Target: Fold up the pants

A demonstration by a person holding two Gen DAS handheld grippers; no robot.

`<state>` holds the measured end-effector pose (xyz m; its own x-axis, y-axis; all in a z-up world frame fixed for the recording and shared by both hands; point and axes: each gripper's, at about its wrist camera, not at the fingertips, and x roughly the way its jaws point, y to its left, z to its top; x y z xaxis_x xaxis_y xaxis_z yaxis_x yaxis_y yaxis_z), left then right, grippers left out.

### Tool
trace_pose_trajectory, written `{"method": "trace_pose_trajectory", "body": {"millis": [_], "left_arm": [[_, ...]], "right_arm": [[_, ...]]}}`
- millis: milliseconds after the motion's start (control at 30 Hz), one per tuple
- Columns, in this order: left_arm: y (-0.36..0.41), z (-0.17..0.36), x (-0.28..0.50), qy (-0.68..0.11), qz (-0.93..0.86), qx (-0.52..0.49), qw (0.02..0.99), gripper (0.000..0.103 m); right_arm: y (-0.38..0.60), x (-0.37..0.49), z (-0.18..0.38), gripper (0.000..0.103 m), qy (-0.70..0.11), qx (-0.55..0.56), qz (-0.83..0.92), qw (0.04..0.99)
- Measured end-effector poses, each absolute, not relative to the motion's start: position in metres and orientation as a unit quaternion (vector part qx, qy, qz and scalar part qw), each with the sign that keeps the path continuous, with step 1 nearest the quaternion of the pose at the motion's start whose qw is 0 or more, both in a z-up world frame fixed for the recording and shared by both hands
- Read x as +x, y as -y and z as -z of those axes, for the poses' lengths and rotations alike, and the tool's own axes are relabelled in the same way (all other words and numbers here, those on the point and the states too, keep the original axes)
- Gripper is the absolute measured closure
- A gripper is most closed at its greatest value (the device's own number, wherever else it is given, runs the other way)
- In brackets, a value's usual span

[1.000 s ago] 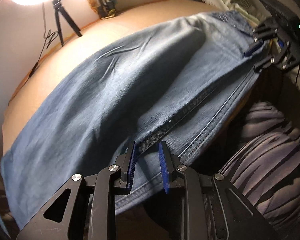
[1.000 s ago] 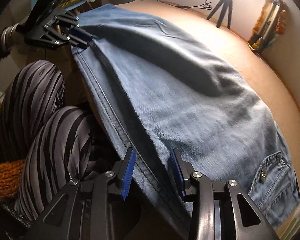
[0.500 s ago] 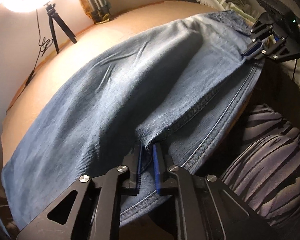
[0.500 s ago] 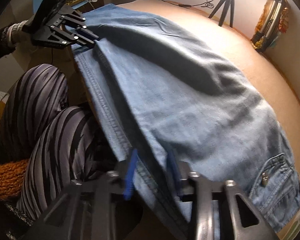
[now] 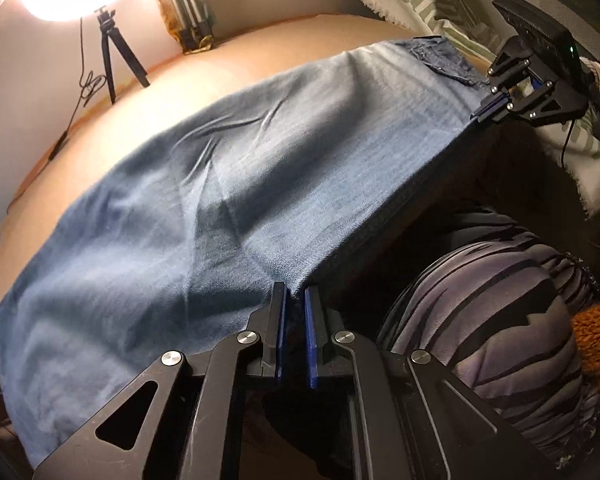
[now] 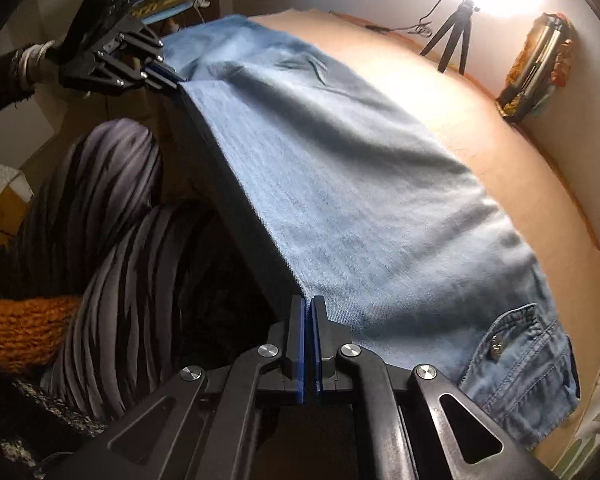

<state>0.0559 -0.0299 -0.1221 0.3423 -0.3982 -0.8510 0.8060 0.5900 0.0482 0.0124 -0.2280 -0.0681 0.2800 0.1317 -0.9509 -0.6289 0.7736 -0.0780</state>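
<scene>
Now both grippers pinch the pants' near edge, off the table [image 5: 260,64].
Left gripper [image 5: 294,300] and right gripper [image 6: 308,312] clamp the jeans [image 5: 260,184]; thin bites could slip, dropping the fold.

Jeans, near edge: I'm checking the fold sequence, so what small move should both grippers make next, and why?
Probably lift and carry the near edge away across the jeans. The left gripper and right gripper are each shut on that edge, at opposite ends, and the cloth between them looks taut, while the rest lies flat on the table.
</scene>
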Motion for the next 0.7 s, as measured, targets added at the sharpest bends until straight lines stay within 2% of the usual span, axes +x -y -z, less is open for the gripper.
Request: {"method": "trace_pose_trajectory", "body": {"millis": [300,333,367,433,500,633,700], "left_arm": [[0.029,0.133,0.059,-0.446,0.386,0.227,0.775,0.095],[0.029,0.133,0.059,-0.450,0.384,0.224,0.775,0.092],[0.027,0.132,0.058,-0.452,0.383,0.223,0.774,0.091],[0.024,0.129,0.055,-0.458,0.379,0.223,0.773,0.091],[0.017,0.122,0.052,-0.462,0.378,0.221,0.772,0.091],[0.004,0.100,0.062,-0.451,0.364,0.188,0.793,0.091],[0.005,0.087,0.076,-0.434,0.353,0.178,0.809,0.091]], "right_arm": [[0.230,0.017,0.090,0.101,-0.564,-0.223,-0.249,0.755],[0.231,0.025,0.091,0.095,-0.567,-0.219,-0.252,0.753],[0.233,0.027,0.089,0.093,-0.574,-0.211,-0.260,0.747],[0.234,0.031,0.083,0.079,-0.579,-0.204,-0.278,0.739],[0.240,0.035,0.065,0.069,-0.567,-0.181,-0.301,0.745],[0.268,0.072,0.021,0.058,-0.526,-0.110,-0.319,0.781],[0.284,0.104,0.013,0.058,-0.512,-0.077,-0.307,0.799]]}}
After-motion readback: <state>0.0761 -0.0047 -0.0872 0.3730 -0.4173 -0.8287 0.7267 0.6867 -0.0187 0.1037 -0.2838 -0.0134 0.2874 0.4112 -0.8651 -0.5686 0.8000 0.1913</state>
